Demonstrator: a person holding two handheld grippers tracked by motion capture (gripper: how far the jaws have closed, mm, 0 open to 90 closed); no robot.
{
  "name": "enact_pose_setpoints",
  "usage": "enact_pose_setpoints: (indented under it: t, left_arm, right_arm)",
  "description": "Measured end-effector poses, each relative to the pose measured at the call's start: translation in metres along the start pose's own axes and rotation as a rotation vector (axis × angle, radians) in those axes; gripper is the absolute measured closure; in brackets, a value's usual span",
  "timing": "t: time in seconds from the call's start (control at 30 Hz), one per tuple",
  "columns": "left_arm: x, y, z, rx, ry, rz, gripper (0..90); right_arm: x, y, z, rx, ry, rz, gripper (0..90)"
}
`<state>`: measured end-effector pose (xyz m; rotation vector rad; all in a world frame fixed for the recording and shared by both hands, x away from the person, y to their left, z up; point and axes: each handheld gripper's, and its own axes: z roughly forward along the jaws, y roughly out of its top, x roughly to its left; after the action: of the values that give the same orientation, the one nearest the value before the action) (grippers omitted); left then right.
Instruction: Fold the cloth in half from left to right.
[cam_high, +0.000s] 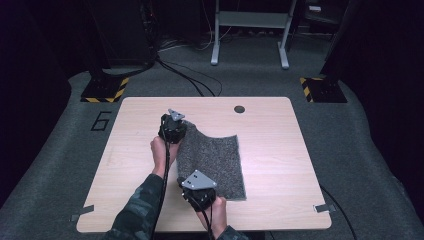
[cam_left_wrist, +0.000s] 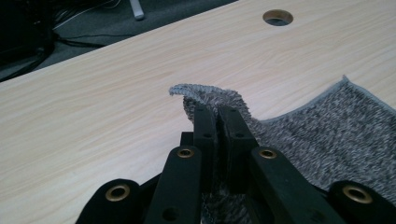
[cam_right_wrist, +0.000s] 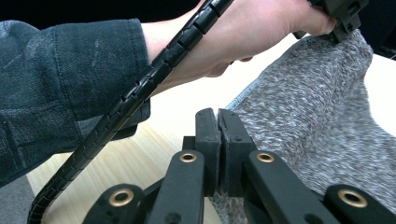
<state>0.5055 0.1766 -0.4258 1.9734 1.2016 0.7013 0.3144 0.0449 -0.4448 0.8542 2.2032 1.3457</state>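
Where floor meets table (cam_high: 150, 115), "6" (cam_high: 101, 120) reads.

i see one grey speckled knit cloth (cam_high: 214, 162) with a stitched hem, mostly flat on the table. its far-left corner is pinched between my left gripper (cam_left_wrist: 217, 122) jaws, lifted, tip curling over them. its near-left corner sits between my right gripper (cam_right_wrist: 218, 126) jaws, and the cloth spreads away to the right of both.
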Motion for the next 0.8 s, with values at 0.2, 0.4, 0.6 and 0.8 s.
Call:
enact_pose_setpoints:
  t: [0.2, 0.4, 0.6, 0.8]
  left_arm:
    - [-0.014, 0.007, 0.006, 0.0, -0.018, 0.022, 85.8]
    - [-0.02, 0.009, 0.014, 0.008, -0.029, 0.015, 85.8]
    - [-0.032, 0.012, 0.023, 0.026, -0.051, 0.039, 85.7]
    - [-0.045, 0.014, 0.032, 0.041, -0.076, 0.05, 85.7]
  right_arm:
    - [-0.01, -0.006, -0.008, 0.004, -0.024, 0.003, 87.9]
    - [-0.02, -0.013, -0.016, -0.002, -0.053, 0.036, 87.9]
    - [-0.027, -0.018, -0.021, 0.003, -0.071, 0.048, 87.8]
    - [-0.034, -0.025, -0.026, 0.024, -0.086, 0.059, 87.9]
